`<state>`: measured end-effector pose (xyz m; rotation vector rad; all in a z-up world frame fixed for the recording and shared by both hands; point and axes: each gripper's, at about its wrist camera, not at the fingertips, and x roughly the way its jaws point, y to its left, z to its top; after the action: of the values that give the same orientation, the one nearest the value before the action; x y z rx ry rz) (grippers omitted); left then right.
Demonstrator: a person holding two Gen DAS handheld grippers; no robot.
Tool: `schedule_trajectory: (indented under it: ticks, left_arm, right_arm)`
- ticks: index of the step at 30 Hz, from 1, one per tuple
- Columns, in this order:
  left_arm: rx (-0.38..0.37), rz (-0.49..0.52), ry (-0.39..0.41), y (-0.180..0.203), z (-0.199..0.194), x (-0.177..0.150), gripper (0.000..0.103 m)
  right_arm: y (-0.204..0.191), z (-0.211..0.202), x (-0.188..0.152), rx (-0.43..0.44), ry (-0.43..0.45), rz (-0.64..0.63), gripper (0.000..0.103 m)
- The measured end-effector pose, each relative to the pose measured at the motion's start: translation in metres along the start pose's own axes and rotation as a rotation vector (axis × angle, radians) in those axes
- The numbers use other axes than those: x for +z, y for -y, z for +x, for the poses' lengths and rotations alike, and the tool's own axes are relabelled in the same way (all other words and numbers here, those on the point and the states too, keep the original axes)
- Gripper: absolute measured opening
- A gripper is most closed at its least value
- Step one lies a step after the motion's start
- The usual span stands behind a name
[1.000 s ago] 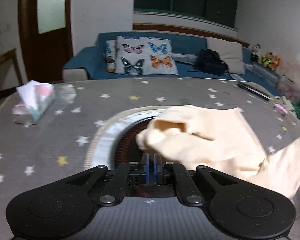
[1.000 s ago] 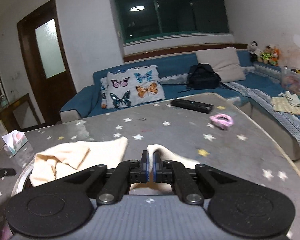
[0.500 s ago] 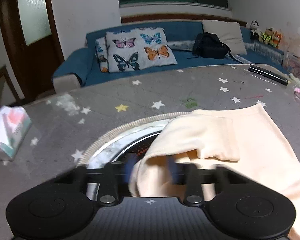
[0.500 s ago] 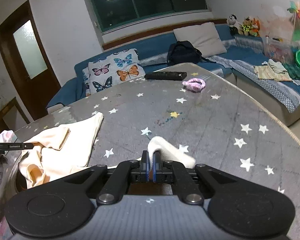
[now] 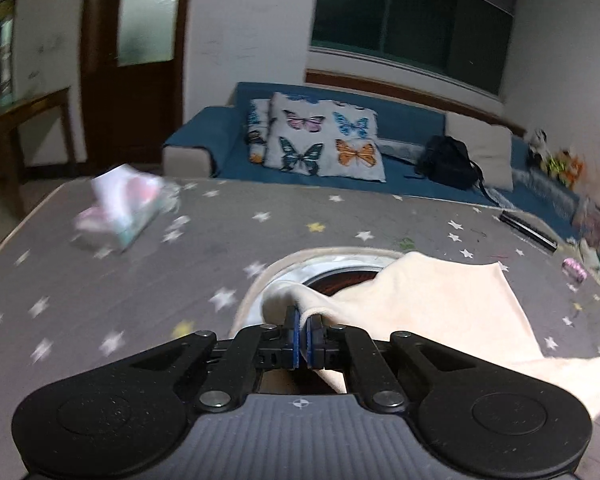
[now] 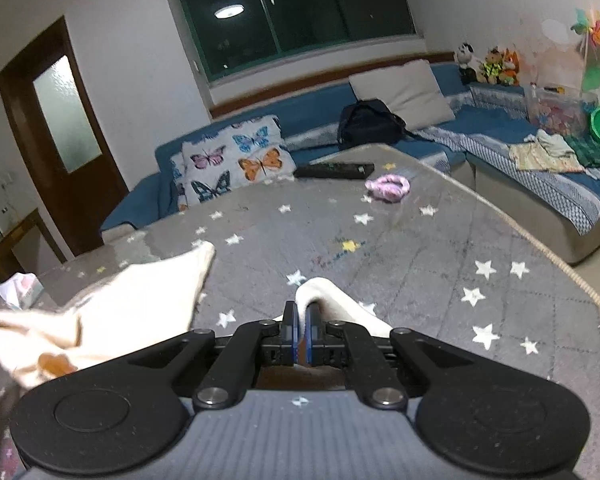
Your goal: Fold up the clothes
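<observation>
A cream garment [image 5: 440, 304] lies spread on the grey star-patterned table [image 5: 140, 288], partly over a round inset. My left gripper [image 5: 301, 334] is shut on a bunched edge of it. In the right wrist view the same garment [image 6: 132, 304] stretches off to the left, and my right gripper [image 6: 301, 334] is shut on another fold of the cloth [image 6: 328, 300], low over the table [image 6: 440, 264].
A tissue box [image 5: 124, 208] sits at the table's far left. A black remote [image 6: 334, 170] and a pink hair tie [image 6: 388, 187] lie at the far side. A blue sofa [image 5: 400, 152] with butterfly cushions stands beyond. The table's right edge [image 6: 540, 248] runs near.
Both grippers stay shut on the cream garment. The left gripper has pulled back and to the left, drawing the cloth flatter. The right gripper has moved a little closer to the table's far side.
</observation>
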<state>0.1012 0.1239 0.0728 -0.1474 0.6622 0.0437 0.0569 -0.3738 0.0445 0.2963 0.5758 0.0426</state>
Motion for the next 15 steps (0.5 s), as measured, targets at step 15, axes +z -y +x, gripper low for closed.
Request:
schedule_trajectory:
  ticks: [15]
  left_arm:
    - [0.117,0.005,-0.122,-0.048,-0.063,-0.088,0.034]
  right_arm:
    - [-0.009,-0.001,-0.009,-0.058,-0.068,-0.085,0.010]
